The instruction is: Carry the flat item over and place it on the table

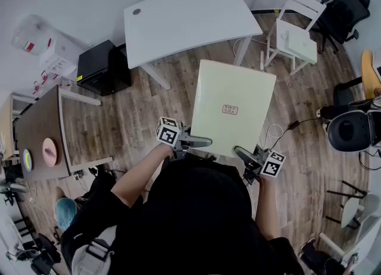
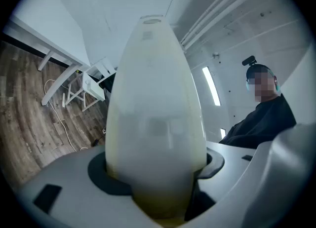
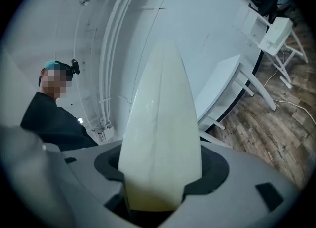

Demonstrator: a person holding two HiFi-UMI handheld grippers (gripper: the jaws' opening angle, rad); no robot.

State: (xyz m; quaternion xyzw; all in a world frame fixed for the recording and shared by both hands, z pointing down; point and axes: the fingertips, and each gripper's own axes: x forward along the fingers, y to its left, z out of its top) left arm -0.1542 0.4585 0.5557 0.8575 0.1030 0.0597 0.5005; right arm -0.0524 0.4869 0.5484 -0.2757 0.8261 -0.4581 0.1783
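Both arms are out front, elbows bent. The left forearm (image 1: 139, 177) angles up toward centre and the right forearm (image 1: 268, 208) runs nearly straight ahead. The left gripper (image 1: 199, 143) points level with its marker cube (image 1: 168, 131) facing up; its jaws stand wide but are clamped on the near left corner of the flat item (image 1: 233, 104), one jaw over the top face and one under. The right gripper (image 1: 244, 155) does the same on the near right corner, level, cube (image 1: 273, 164) on the outer side. In both gripper views the item's edge fills the jaw gap, seated deep against the pads. The two grippers sit about level with each other, close in front of the torso.
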